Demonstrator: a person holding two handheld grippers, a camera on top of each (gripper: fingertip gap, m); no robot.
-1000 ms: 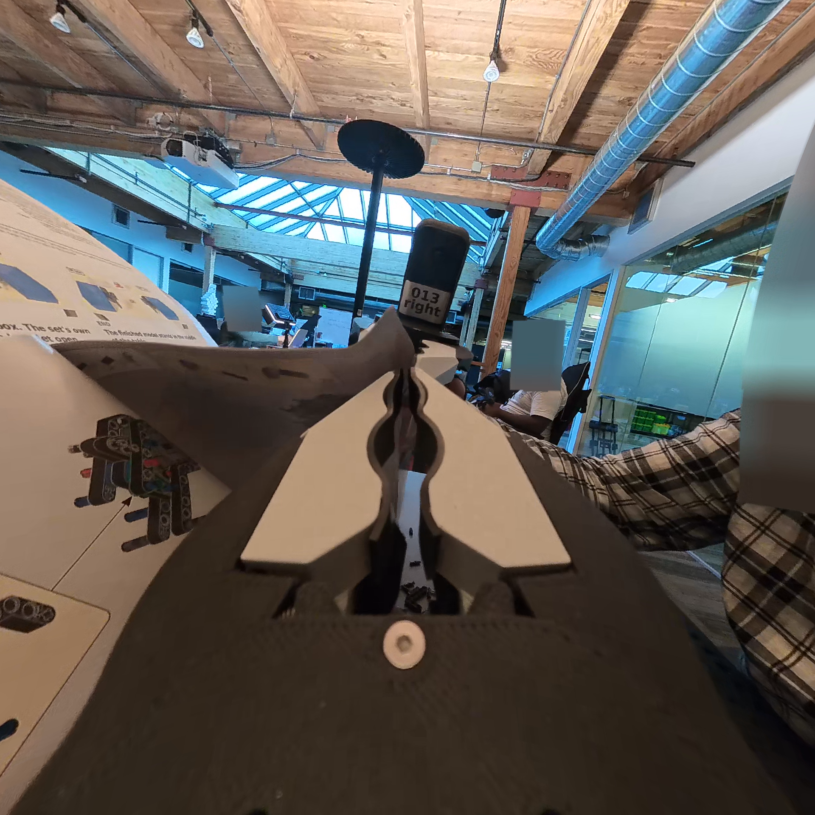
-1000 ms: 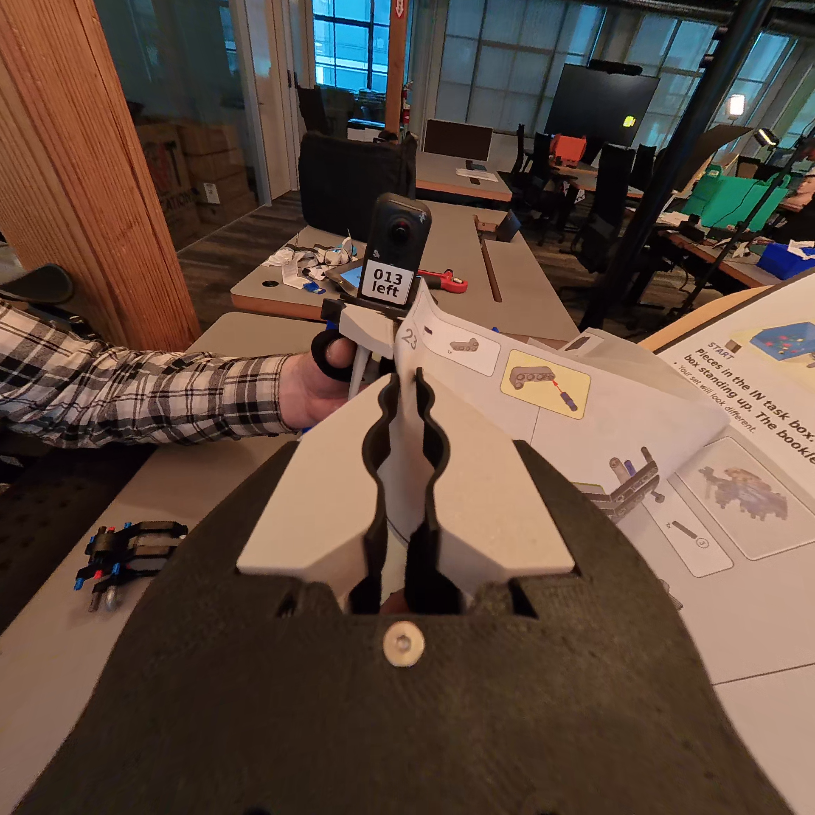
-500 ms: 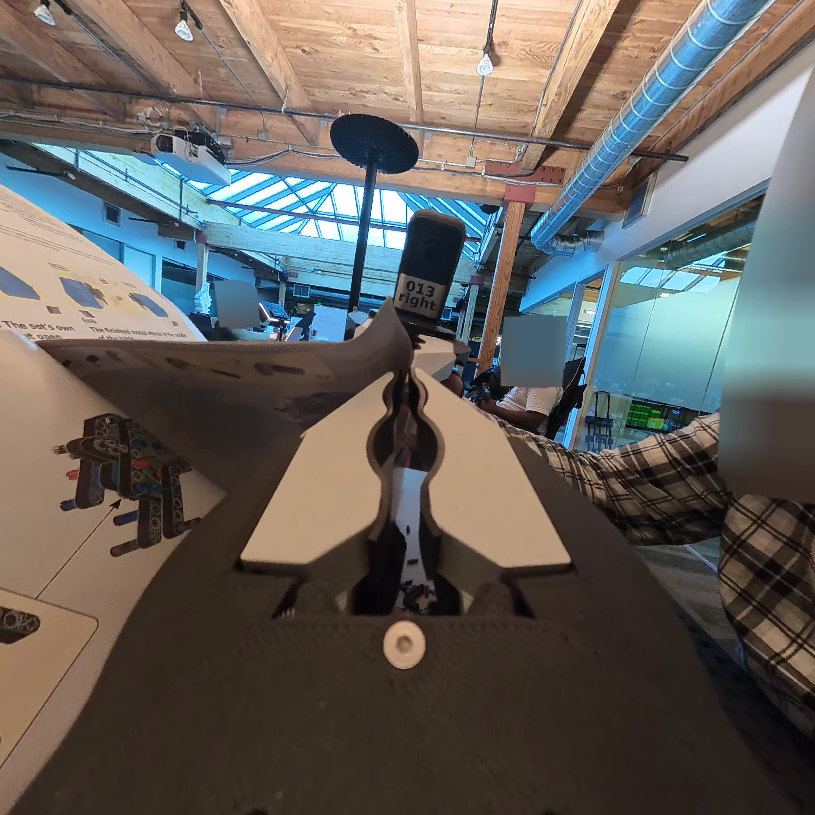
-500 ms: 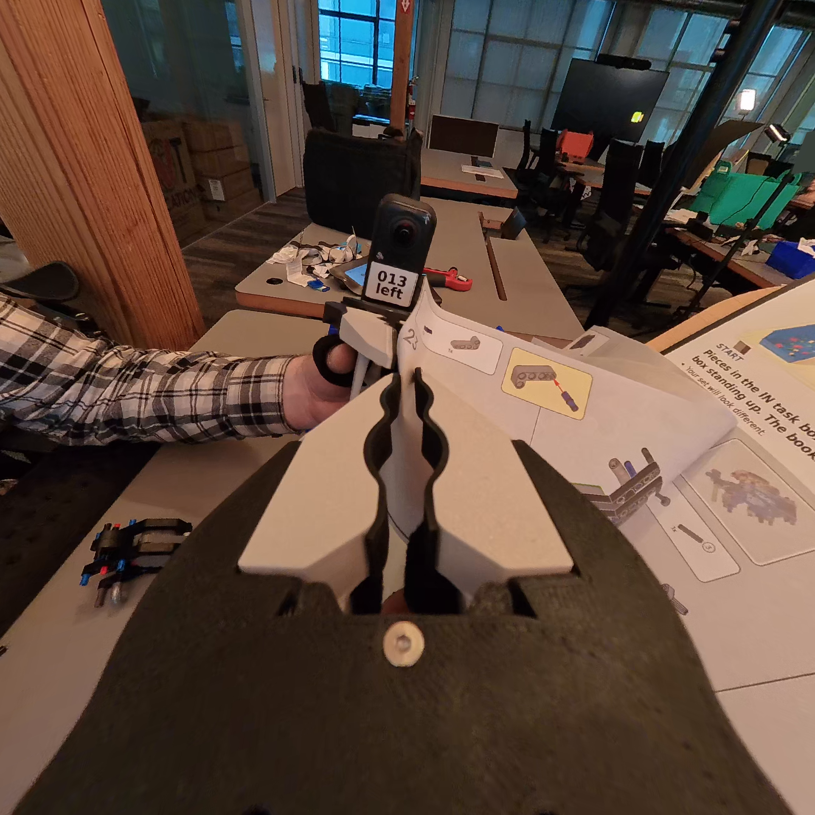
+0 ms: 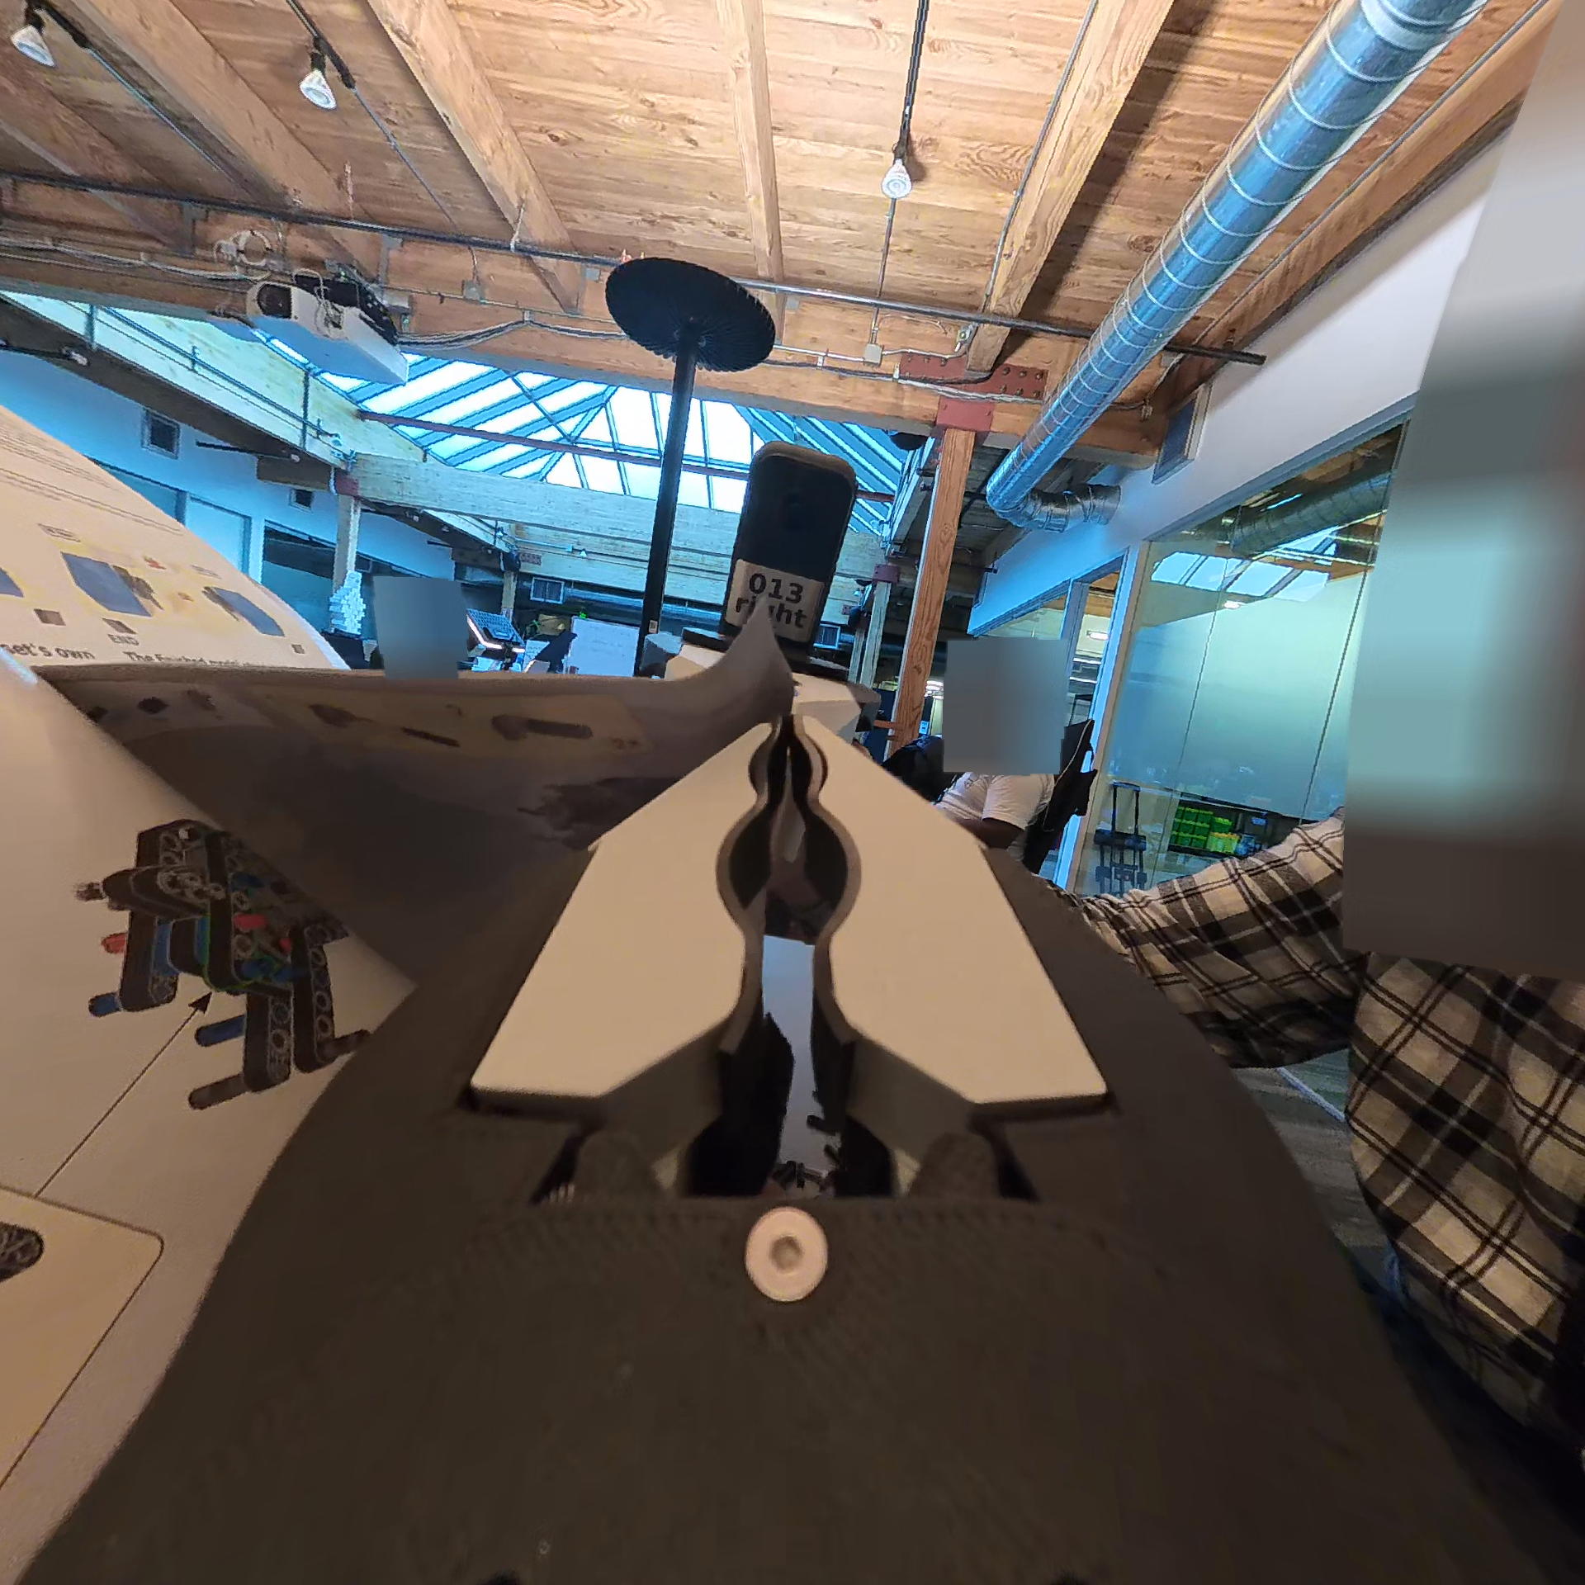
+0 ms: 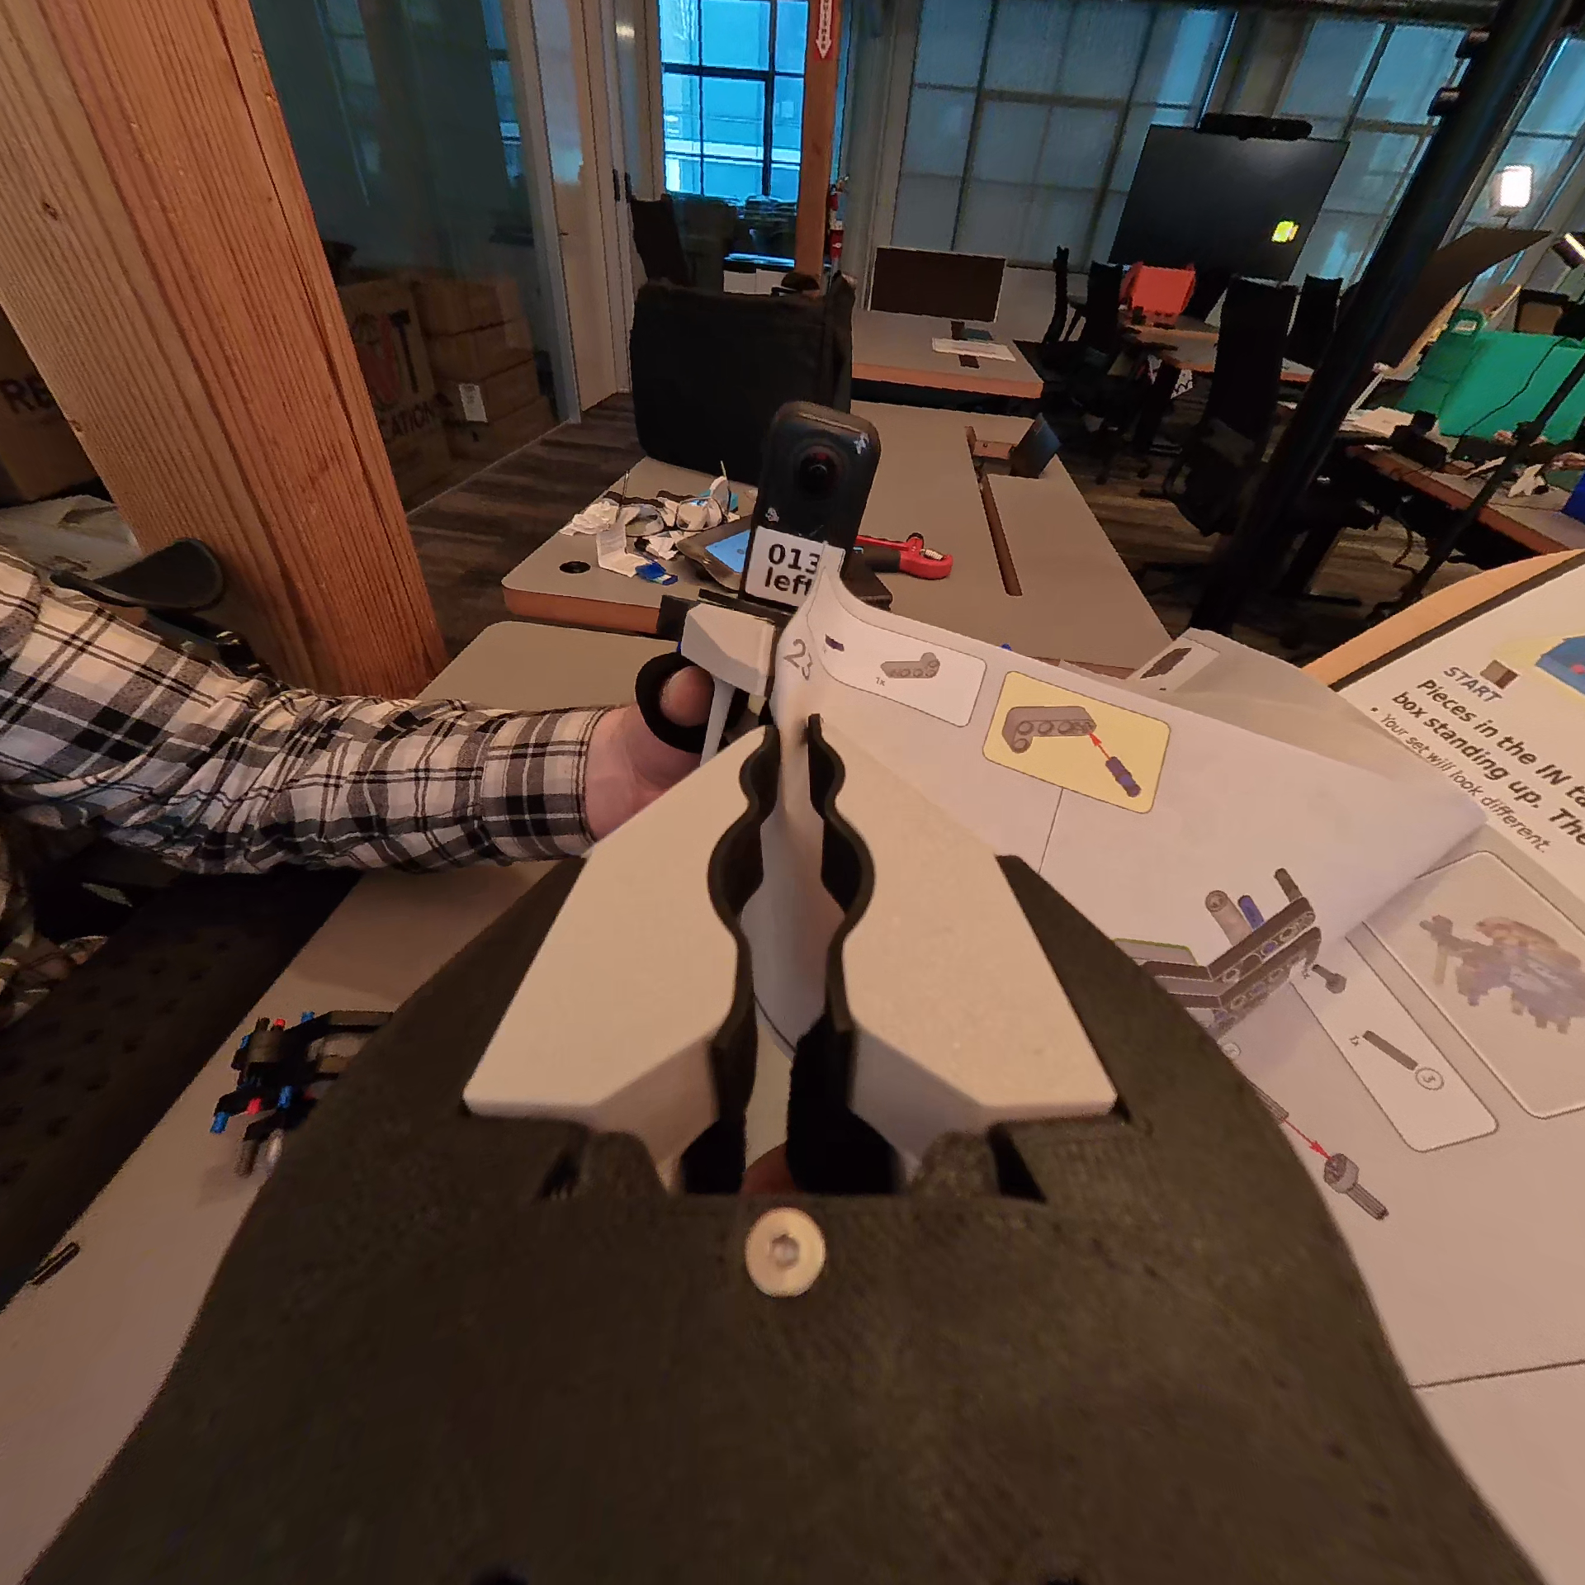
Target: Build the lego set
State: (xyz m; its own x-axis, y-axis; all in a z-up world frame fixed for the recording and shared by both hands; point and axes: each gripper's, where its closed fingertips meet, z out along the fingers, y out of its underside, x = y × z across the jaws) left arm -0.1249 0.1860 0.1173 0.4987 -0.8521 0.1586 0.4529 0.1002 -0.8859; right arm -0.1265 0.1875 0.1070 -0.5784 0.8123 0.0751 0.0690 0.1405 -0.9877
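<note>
Right wrist view shows both sets of jaws clamped on 1 lifted page of the instruction booklet, which lies on the tabletop. The paper looks light, floppy and tearable; grip near its corner. The lego assembly sits left, with open room around it

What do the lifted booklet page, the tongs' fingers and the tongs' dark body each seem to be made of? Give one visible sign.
Booklet page: thin matte paper; it curves and carries printed diagrams.
Fingers: probably rigid plastic, pale, matte, finely grained.
Dark body: likely 3D-printed plastic; fine ridged texture.
</note>
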